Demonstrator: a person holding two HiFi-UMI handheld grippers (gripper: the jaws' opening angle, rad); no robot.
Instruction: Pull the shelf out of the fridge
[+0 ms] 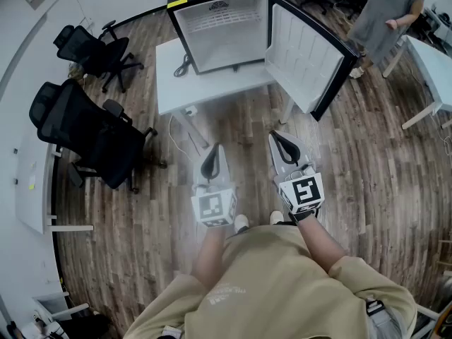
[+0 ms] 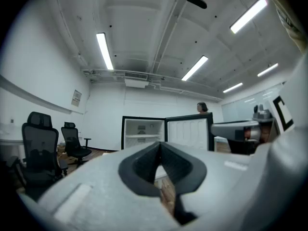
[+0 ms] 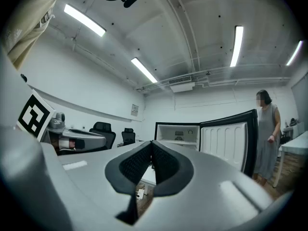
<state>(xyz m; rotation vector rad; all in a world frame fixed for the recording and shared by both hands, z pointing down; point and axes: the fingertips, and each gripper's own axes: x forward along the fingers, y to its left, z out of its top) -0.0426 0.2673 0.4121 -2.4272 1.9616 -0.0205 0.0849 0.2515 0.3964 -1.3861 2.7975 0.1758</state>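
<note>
Facing the fridge (image 1: 224, 34), door (image 1: 305, 56) swung wide for access, operator (image 1: 268, 281) aims L gripper (image 1: 213, 148) and R gripper (image 1: 277, 135) level, both clenched empty; shelf (image 3: 177, 142) not yet reached.

a black office chair (image 1: 90, 134) and a second chair (image 1: 90, 48) stand at the left on the wood-plank floor (image 1: 374, 168), a dark cable (image 1: 185, 65) lies on a white table (image 1: 175, 87), and a person in a grey dress (image 1: 385, 16) stands near a white desk (image 1: 432, 66).
</note>
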